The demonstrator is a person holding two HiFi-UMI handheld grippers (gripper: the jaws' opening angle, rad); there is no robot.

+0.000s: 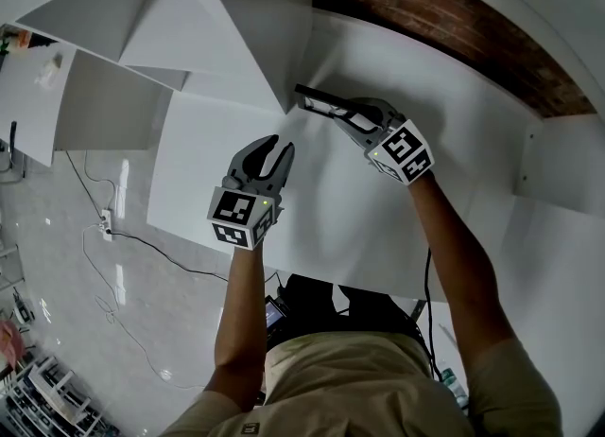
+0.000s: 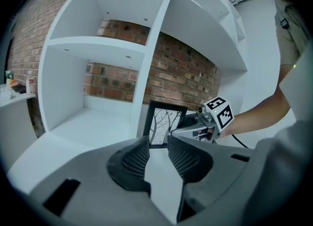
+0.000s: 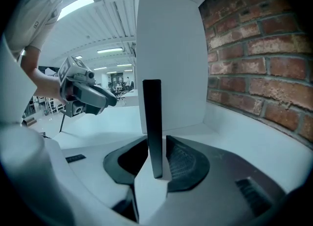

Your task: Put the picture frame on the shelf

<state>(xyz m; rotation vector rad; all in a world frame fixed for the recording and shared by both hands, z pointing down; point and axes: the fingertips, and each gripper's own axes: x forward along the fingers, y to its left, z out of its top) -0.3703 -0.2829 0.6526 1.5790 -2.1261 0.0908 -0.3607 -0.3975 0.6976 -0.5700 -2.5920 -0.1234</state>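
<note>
Your right gripper (image 3: pixel 157 146) has its jaws on either side of the frame (image 3: pixel 152 122), which shows edge-on and upright in that gripper's view. A thin gap shows between the frame and the ribbed pad (image 3: pixel 183 162), so the jaws stand loose about it and are not pinching it. Whether the other jaw touches the frame is unclear.

In the left gripper view, the frame stands on the lower board of the shelf (image 2: pixel 98 122), just right of the white divider (image 2: pixel 139 93). Its face, a print of bare branches, is turned outward, and the brick wall (image 2: pixel 188 80) is behind it. Your right gripper reaches in at the frame's right edge.

Your left gripper (image 2: pixel 158 146) is wide open and holds nothing. Only white board shows between its jaws, and the frame stands beyond their tips. In the head view it hangs to the left of the right gripper, near it but apart, and both point into the shelf.
</note>
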